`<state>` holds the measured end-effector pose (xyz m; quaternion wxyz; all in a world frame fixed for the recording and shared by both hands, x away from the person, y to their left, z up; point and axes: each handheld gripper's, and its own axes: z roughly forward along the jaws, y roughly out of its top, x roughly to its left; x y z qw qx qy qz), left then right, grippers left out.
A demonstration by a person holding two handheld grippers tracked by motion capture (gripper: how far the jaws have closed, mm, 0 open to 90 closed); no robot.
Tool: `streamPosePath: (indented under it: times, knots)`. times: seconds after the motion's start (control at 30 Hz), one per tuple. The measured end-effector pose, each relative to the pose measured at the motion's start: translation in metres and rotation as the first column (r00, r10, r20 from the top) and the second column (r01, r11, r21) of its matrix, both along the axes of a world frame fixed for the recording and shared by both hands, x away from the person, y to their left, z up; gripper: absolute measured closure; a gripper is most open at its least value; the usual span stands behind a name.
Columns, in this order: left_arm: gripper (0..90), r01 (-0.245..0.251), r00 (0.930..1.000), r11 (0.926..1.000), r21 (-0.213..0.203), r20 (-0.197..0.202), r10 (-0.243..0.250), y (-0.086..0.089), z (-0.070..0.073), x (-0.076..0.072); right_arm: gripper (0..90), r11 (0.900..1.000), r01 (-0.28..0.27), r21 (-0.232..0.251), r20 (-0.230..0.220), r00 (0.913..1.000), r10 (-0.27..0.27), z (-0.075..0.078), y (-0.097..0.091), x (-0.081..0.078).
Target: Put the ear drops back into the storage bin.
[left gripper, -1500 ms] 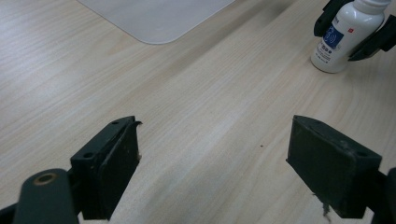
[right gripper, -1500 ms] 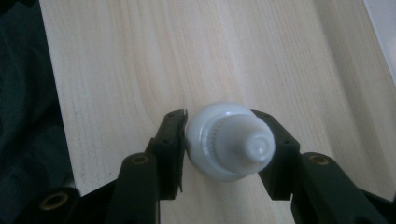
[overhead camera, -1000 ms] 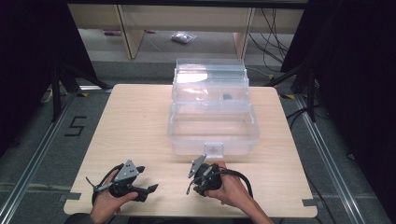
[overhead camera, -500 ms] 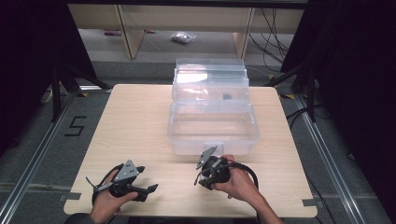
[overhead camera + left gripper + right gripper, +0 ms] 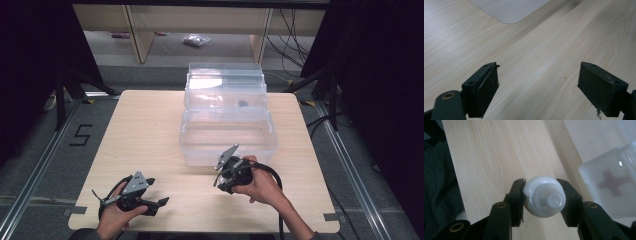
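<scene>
A clear plastic box stands open at the table's middle, its lid raised at the back. My right gripper hovers just in front of the box's front wall. In the right gripper view, the right gripper is shut on a small white bottle, seen end on with its cap towards the camera. To the right of the jaws is the box's frosted latch with a red cross. My left gripper rests near the front left of the table. In the left gripper view, the left gripper is open over bare wood.
The light wood table sits on a grey floor. One table corner lies ahead of the left jaws. A small dark item lies in the lid. Shelving and cables stand behind the table.
My right gripper has moved forward and a little right with the bottle, up to the box's front wall. The left gripper has stayed put.
</scene>
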<state>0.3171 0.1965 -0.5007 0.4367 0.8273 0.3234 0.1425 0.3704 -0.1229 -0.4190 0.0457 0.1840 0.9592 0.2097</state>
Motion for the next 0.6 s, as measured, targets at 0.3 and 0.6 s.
streamPosePath:
  times: [0.3, 0.6]
  knots:
    - [16.0, 0.000, 1.0000, 1.0000, 0.001, -0.001, 0.000, 0.000, 0.000, 0.000, 60.2, 0.9995, 0.028, 0.012, 0.011, 0.9995, -0.028, 0.027, -0.018, 0.008]
    - [16.0, -0.003, 1.0000, 1.0000, 0.001, -0.005, 0.003, 0.000, 0.000, 0.000, 60.2, 0.9956, 0.093, 0.003, 0.007, 0.9956, -0.093, 0.048, -0.038, 0.020]
